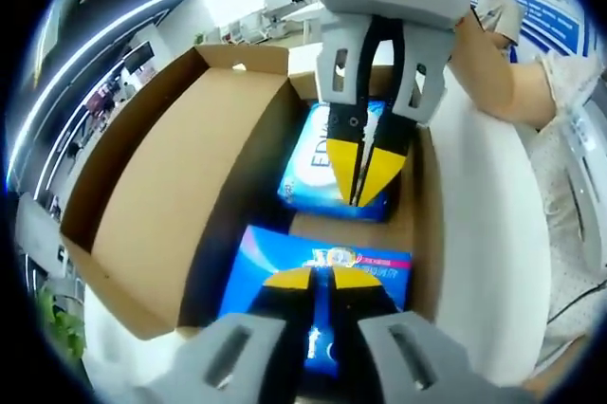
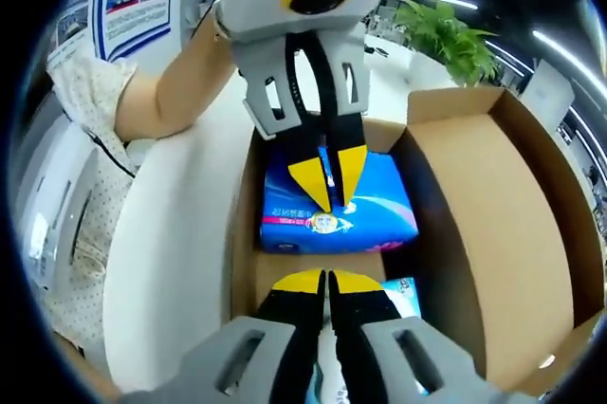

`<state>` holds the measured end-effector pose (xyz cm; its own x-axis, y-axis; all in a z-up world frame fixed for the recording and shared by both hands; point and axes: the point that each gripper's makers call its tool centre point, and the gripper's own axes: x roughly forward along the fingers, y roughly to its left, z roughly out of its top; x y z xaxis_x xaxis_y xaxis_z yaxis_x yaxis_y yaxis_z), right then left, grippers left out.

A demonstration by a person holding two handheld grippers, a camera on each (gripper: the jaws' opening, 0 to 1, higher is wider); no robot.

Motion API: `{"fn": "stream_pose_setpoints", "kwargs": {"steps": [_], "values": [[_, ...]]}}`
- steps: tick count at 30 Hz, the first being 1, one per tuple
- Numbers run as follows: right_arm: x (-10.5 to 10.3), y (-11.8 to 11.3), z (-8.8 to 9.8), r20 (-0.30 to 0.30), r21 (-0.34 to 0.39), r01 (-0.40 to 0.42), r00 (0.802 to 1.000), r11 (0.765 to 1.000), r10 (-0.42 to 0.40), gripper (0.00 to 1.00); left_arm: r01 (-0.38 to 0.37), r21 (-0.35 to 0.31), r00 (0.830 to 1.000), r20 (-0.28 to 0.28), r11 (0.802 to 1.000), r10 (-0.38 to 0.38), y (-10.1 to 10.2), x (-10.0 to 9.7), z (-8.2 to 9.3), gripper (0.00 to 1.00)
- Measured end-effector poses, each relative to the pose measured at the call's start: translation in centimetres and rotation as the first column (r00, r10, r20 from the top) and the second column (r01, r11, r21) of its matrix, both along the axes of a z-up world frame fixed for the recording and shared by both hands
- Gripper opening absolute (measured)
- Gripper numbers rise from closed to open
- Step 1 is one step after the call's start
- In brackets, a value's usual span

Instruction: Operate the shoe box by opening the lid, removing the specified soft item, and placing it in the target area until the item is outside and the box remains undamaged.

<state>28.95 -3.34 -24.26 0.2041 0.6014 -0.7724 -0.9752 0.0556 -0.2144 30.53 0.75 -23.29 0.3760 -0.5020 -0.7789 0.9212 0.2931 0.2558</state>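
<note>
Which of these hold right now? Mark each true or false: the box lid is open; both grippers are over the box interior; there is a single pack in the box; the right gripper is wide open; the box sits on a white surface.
1. The cardboard box has its lid open. True.
2. Both grippers are over the box interior. True: the left gripper is at a blue pack, the right gripper at a light blue pack.
3. The box holds a single pack. False: two packs lie inside.
4. The right gripper is wide open. False: its jaws are together.
5. The box sits on a white surface. True.
</note>
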Motion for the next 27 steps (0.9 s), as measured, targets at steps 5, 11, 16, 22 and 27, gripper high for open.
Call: {"fn": "stream_pose_setpoints", "kwargs": {"steps": [5,11,16,22,27], "values": [[0.4,0.3,-0.2,0.005,0.000,0.001,1.000,1.000,-0.001,0.01,-0.022,0.017,0.999,0.026,1.000,0.022,1.1,0.5,0.4,0.05],[0.4,0.5,-0.6,0.007,-0.004,-0.005,1.000,1.000,0.005,0.01,-0.060,0.015,0.997,0.048,0.998,0.060,2.9,0.9,1.3,0.05],[0.5,0.9,-0.6,0.005,0.014,-0.001,1.000,1.000,0.001,0.01,-0.088,0.017,0.995,0.050,0.996,0.087,3.9,1.0,1.6,0.05],[0.9,1.1,-0.4,0.025,0.021,0.002,1.000,1.000,-0.003,0.02,-0.101,0.047,0.994,0.053,0.994,0.098,4.5,0.9,1.7,0.05],[1.1,1.2,-0.6,0.035,0.013,0.001,0.999,1.000,-0.001,0.02,-0.108,0.152,0.994,0.051,0.982,0.101,5.3,1.3,1.5,0.04]]}}
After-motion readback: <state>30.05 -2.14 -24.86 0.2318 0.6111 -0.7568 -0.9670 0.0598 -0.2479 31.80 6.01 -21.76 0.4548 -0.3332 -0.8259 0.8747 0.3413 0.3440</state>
